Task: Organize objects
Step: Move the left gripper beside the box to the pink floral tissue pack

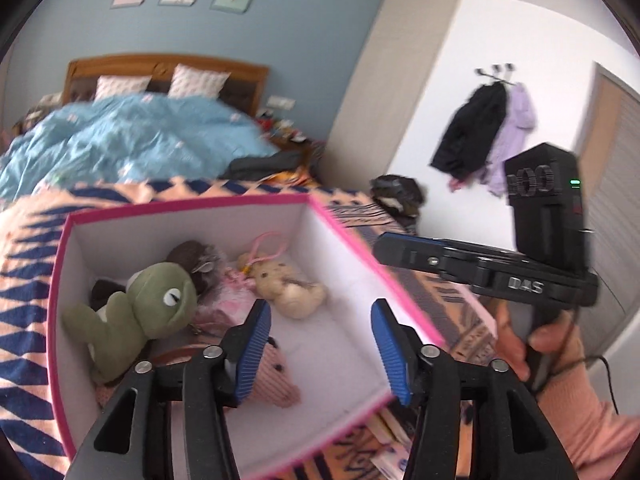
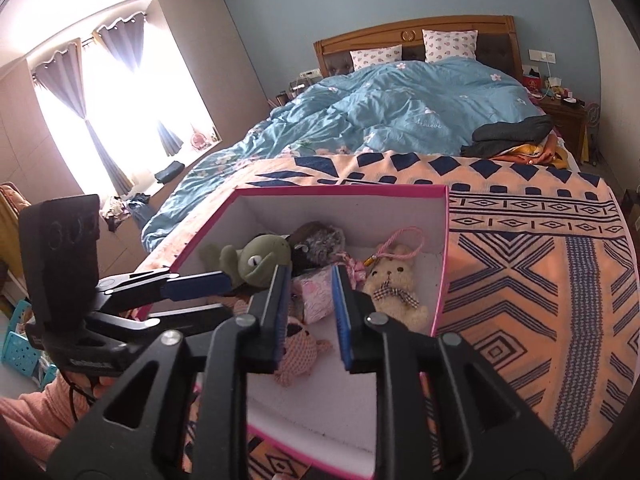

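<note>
Only the right wrist view shows the bright curtained window [image 2: 120, 92] at upper left; only the left wrist view shows the coats [image 1: 484, 136] hanging at right. The pink-edged box [image 2: 440, 256] on the bed [image 2: 540, 280] holds a green frog [image 2: 260, 260], a cream bear [image 2: 394, 282] and a pink plush [image 2: 300, 350]. The left tongs [image 1: 320, 344] gape empty; the right tongs [image 2: 312, 312] stand narrowly apart, empty.

Box [image 2: 438, 264] – matt card, probably; frog [image 1: 136, 312] plush; blanket [image 2: 540, 280] woven.

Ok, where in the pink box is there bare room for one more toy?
Bare white floor in the pink-rimmed cardboard box lies along its near wall, before the pink checked plush. The far half is crowded: green frog plush, cream bear.
</note>
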